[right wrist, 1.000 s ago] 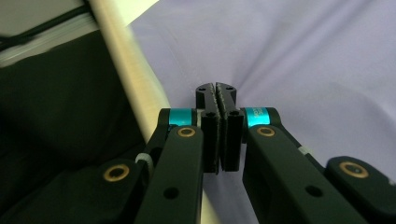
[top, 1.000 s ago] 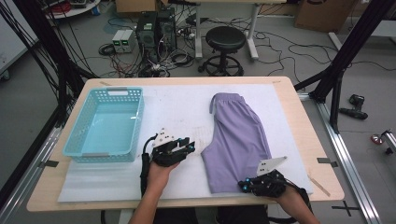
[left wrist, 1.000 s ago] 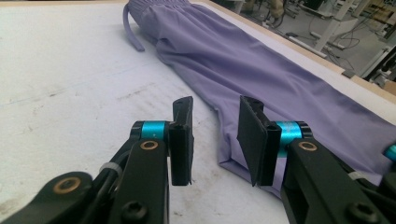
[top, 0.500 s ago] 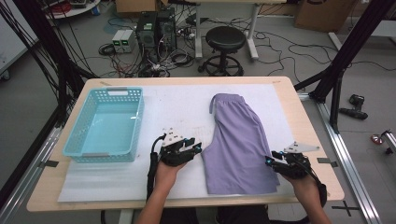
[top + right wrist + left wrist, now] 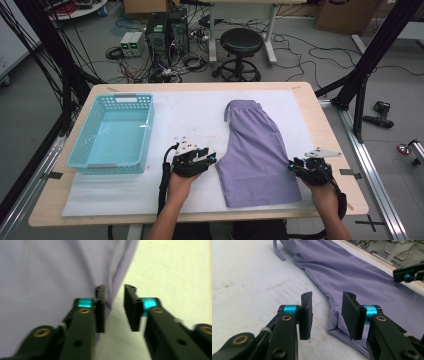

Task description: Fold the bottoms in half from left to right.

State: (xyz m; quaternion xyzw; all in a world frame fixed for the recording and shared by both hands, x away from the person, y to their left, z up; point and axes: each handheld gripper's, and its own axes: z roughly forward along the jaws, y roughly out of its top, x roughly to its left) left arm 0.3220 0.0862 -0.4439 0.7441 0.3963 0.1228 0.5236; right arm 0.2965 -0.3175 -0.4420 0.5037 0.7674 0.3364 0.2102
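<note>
Purple shorts point(image 5: 255, 150) lie flat on the white mat point(image 5: 185, 115), waistband at the far end. My left gripper point(image 5: 212, 159) sits at their near left edge. In the left gripper view the left gripper point(image 5: 327, 296) is open, its jaws slightly wider than before, and the shorts' hem corner point(image 5: 337, 327) lies beside the right jaw, unpinched. My right gripper point(image 5: 292, 164) is at the shorts' right edge. Its jaws point(image 5: 113, 293) have just been closing but stand open, and the shorts' edge point(image 5: 110, 302) runs between them without being pressed.
A light blue plastic basket point(image 5: 120, 96) stands on the left of the table point(image 5: 200, 86). A drawstring point(image 5: 278, 252) trails from the waistband. Black frame posts, a stool point(image 5: 242, 42) and cables are beyond the table's far edge.
My right hand has moved from the shorts' near hem out to their right edge, and its jaws have opened. The left hand has hardly moved.
</note>
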